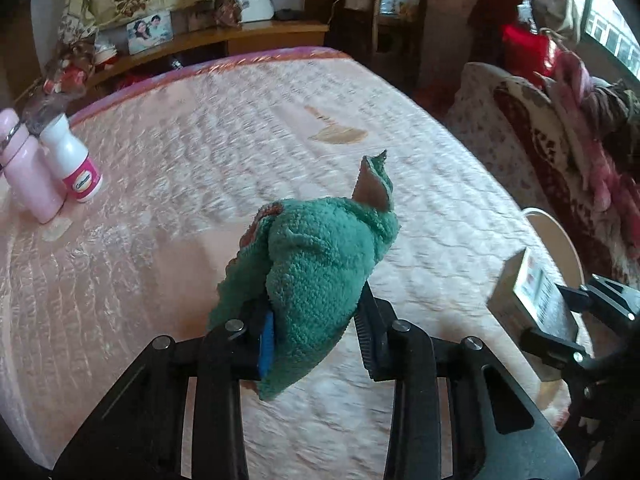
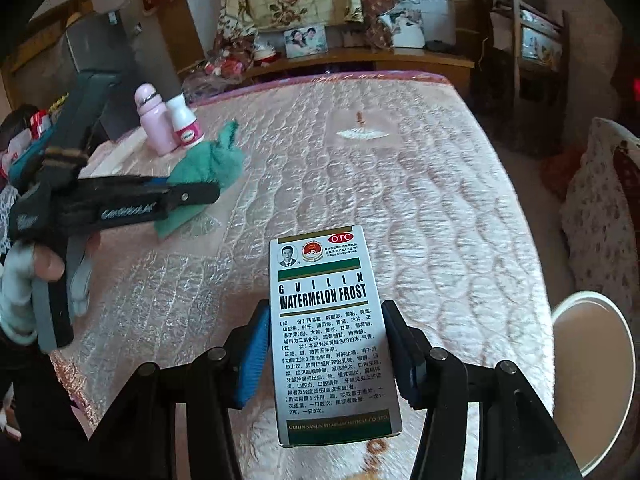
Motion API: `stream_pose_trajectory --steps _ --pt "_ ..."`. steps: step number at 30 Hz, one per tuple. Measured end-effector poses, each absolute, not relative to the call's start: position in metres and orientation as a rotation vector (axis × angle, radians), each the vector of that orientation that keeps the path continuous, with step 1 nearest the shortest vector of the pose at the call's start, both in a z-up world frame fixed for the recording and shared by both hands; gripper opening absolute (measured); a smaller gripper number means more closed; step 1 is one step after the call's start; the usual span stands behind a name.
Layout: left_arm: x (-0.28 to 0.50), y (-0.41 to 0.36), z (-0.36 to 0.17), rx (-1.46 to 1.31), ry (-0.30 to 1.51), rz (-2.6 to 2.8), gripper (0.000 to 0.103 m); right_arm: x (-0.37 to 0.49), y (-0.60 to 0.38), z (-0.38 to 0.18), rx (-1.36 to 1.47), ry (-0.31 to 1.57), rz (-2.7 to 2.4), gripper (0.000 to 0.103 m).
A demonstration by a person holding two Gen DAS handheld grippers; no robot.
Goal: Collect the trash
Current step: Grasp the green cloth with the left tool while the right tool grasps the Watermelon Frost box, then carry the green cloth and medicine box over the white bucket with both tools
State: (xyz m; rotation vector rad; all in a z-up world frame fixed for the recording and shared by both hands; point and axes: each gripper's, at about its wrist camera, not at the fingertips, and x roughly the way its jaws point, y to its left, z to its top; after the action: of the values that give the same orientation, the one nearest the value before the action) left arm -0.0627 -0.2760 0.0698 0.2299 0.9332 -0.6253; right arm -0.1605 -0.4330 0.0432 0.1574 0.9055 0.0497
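My left gripper [image 1: 316,316] is shut on a crumpled green cloth [image 1: 316,264] and holds it above the pink quilted mattress [image 1: 224,128]. The right wrist view shows that cloth [image 2: 208,164] in the left gripper [image 2: 192,196] at the left. My right gripper [image 2: 326,344] is shut on a white medicine box [image 2: 332,332] printed "Guilin Watermelon Frost", held above the mattress [image 2: 420,184]. The box [image 1: 524,292] and right gripper [image 1: 560,312] show at the right edge of the left wrist view. A white bin [image 2: 592,384] stands beside the bed at the lower right, its rim [image 1: 556,232] also in the left wrist view.
A pink bottle [image 1: 28,168] and a white bottle with a pink label [image 1: 76,160] stand on the mattress's left side; they also show in the right wrist view [image 2: 154,120] [image 2: 184,120]. A wooden headboard shelf [image 1: 248,36] holds a framed photo [image 1: 150,30]. Bedding is piled at the right [image 1: 560,128].
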Motion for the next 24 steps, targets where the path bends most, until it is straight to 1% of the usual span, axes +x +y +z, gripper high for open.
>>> stream_pose_trajectory --steps 10,24 --pt "-0.109 -0.304 0.085 0.211 0.908 -0.648 0.031 -0.195 -0.454 0.061 0.187 0.865 -0.016 0.052" --pt "-0.146 -0.334 0.086 0.214 0.905 -0.689 0.031 -0.226 -0.484 0.069 0.231 0.823 -0.092 0.052"
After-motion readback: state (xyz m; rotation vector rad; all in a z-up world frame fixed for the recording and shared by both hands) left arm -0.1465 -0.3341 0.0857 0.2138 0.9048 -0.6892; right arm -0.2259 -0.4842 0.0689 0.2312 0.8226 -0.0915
